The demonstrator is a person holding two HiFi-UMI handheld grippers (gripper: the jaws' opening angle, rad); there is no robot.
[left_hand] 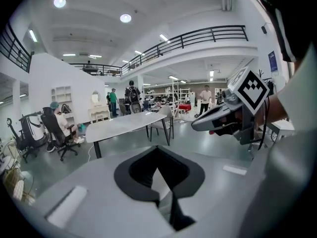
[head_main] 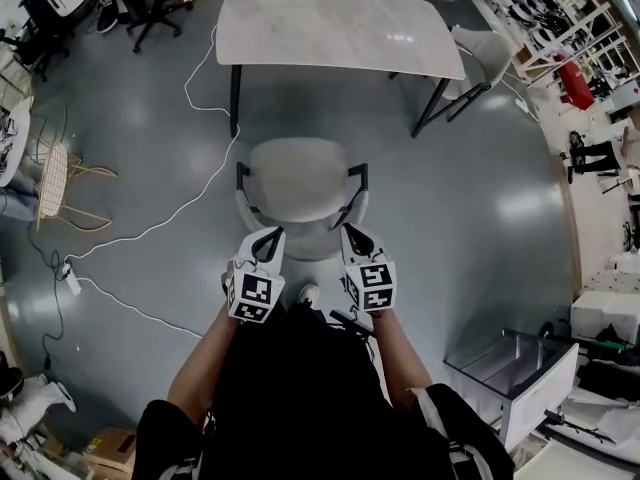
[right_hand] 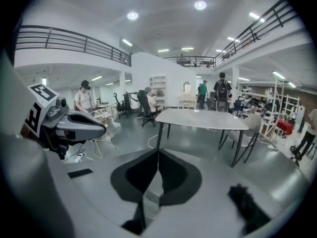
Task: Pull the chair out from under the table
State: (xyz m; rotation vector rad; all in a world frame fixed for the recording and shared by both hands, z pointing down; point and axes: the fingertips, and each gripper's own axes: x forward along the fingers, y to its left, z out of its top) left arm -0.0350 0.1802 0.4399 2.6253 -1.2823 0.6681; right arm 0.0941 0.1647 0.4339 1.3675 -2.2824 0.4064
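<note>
Behind chair (head_main: pixel 300 183): left tool (head_main: pixel 266 242) and right tool (head_main: pixel 356 238), both closed, empty.
Chair: clear of table (head_main: pixel 340 23).
Advice: probably finished; withdraw without nudging it.

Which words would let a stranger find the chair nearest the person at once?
Start at the white-topped table. The grey chair stands alone on open floor, clear of its near long side. The other grey chair sits at the table's right end.
</note>
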